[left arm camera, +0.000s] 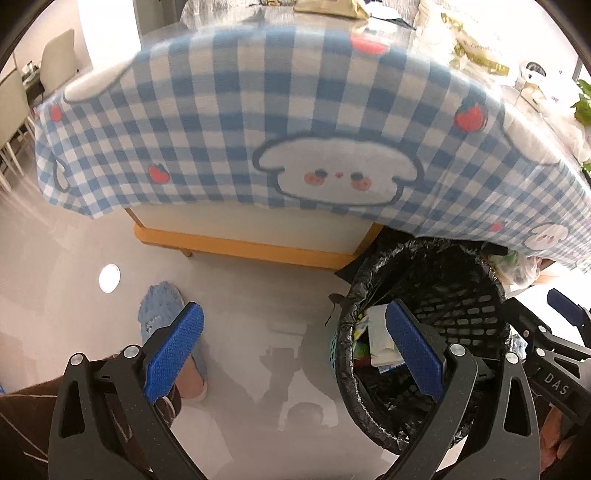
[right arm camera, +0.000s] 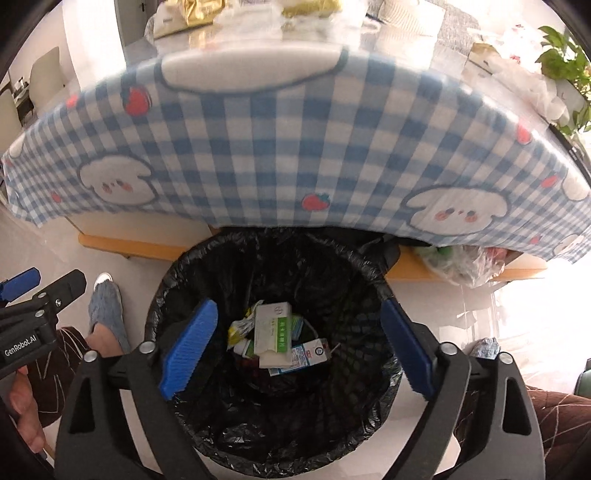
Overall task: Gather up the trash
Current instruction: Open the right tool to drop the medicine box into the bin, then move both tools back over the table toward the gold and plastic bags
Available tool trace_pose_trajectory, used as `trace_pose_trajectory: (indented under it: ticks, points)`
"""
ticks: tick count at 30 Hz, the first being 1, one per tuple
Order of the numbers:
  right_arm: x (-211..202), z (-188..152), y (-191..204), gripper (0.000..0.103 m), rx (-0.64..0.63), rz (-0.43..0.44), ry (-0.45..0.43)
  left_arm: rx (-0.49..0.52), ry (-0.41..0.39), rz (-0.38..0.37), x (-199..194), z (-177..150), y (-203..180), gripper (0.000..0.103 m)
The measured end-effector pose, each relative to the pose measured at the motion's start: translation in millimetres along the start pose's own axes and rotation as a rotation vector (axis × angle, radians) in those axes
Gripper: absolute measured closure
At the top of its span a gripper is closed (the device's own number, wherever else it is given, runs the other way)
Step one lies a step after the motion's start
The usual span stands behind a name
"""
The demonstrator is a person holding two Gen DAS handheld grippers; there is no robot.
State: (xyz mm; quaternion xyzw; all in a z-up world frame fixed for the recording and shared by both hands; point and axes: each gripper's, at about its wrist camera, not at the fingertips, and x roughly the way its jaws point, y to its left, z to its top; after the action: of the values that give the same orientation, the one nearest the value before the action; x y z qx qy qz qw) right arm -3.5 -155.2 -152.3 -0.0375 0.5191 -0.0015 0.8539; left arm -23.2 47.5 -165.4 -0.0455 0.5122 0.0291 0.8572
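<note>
A round mesh bin lined with a black bag (right arm camera: 266, 435) stands on the floor under the table's edge. At its bottom lie a white and green carton (right arm camera: 271, 332), a blue and white milk box (right arm camera: 306, 356) and yellow wrappers (right arm camera: 240, 328). My right gripper (right arm camera: 295, 347) hangs over the bin's mouth, open, nothing between its blue pads. My left gripper (left arm camera: 291, 354) is open over bare floor just left of the bin (left arm camera: 443, 295), holding nothing. Each gripper shows at the edge of the other's view.
A blue checked cloth with cartoon dogs (right arm camera: 295, 147) drapes over the table above the bin. Bags and packets (right arm camera: 258, 14) lie on the tabletop, a clear plastic bag (right arm camera: 465, 262) sits beneath it at right. A person's blue slippered foot (left arm camera: 166, 317) stands left of the bin.
</note>
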Motion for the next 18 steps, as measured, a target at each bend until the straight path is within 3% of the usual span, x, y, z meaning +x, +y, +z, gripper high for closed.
trace_pose_trajectory:
  ticks: [18]
  points:
    - [-77,27,-16,0.012,0.023,0.005,-0.19,0.018,-0.119,-0.052,-76,38,-7,0.006]
